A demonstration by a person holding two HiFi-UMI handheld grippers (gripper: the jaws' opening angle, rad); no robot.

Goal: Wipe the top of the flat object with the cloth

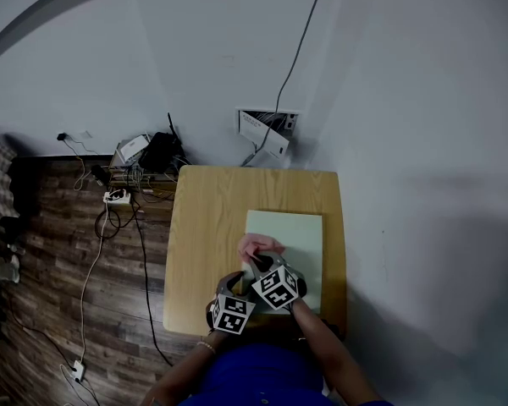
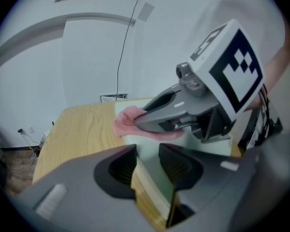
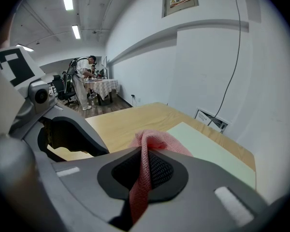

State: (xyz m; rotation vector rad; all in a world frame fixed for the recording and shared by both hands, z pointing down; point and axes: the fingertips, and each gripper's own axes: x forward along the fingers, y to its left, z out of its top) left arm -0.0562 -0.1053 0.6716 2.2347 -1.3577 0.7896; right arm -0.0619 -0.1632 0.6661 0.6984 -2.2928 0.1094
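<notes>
A pale green flat board (image 1: 292,235) lies on the wooden table (image 1: 212,218). A pink cloth (image 1: 256,245) rests on the board's near left part. My right gripper (image 1: 258,260) is shut on the cloth (image 3: 157,141), which bunches up ahead of its jaws and hangs between them (image 3: 147,170). My left gripper (image 1: 235,283) sits at the board's near left corner. In the left gripper view its jaws (image 2: 147,161) stand wide on either side of the board's edge (image 2: 150,141), pads against it. The right gripper (image 2: 137,120) crosses just ahead of them, over the cloth (image 2: 128,122).
The table's right edge stands close to a white wall. Behind the table are a wall box (image 1: 267,129) with cables, dark devices and a power strip (image 1: 117,197) on the plank floor. In the right gripper view a person (image 3: 82,83) stands far off by tables.
</notes>
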